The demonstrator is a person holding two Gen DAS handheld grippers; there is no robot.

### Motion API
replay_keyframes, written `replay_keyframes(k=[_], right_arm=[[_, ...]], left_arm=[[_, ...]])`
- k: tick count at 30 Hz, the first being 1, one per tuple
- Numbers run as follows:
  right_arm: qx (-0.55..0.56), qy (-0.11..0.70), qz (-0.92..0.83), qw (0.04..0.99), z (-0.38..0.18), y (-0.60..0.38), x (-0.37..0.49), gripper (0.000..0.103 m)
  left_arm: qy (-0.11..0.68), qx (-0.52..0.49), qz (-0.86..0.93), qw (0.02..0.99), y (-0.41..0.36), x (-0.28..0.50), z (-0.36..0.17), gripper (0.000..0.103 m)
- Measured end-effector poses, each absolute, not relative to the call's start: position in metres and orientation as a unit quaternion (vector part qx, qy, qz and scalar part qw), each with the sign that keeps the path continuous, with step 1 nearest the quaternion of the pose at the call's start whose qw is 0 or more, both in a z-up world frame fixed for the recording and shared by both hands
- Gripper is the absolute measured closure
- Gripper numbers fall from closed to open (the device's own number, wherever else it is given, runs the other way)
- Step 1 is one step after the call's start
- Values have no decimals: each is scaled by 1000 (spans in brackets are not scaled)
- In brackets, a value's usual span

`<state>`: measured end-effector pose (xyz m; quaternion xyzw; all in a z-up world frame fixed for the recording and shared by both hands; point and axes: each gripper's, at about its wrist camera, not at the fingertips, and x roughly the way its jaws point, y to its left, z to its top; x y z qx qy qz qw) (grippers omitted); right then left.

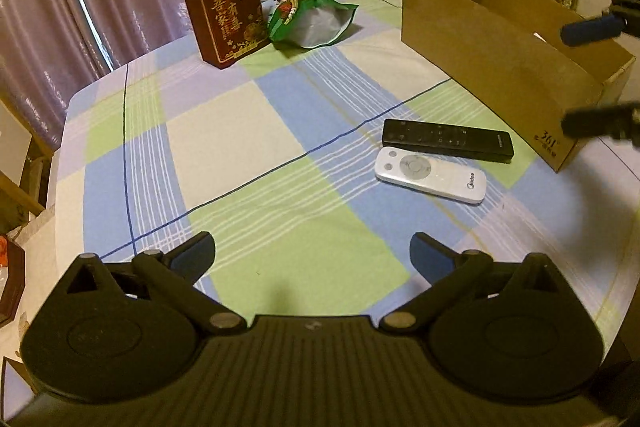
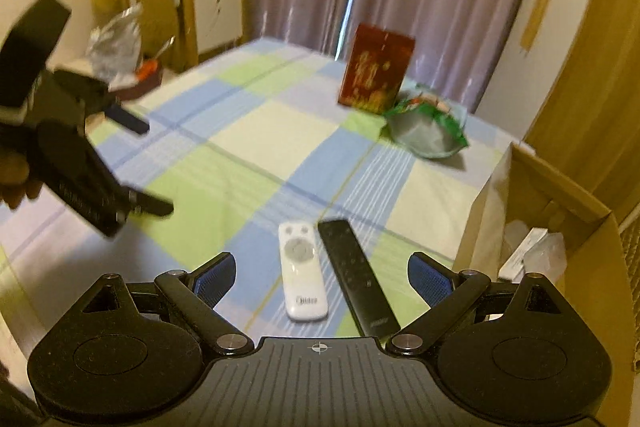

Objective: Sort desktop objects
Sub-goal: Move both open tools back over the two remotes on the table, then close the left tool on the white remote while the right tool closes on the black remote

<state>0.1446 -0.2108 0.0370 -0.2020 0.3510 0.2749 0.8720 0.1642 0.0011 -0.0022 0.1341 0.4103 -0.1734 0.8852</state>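
Both hand-held grippers, left and right, spread empty; white Midea remote beside black remote; cardboard box reads "361°"

Matte black left gripper, ribbed central housing, 2 round embossed side discs, silver pivot screws, blue fingers, matching black right gripper, blue textured pads, small crosshair mark on housing

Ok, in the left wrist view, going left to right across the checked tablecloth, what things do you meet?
Dark red upright carton with gold lettering → crumpled green foil snack bag → white oval remote control → black slim remote control → open brown cardboard box.
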Motion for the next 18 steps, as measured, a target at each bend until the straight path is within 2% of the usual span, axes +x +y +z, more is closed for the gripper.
replay_keyframes(k=[7, 18], right_arm=[[-238, 368, 279, 855, 22, -212, 157, 8], [-297, 342, 317, 833, 57, -217, 214, 8]], left_arm=[[423, 69, -139, 893, -3, 168, -11, 1], [429, -17, -105, 897, -45, 177, -27, 1]])
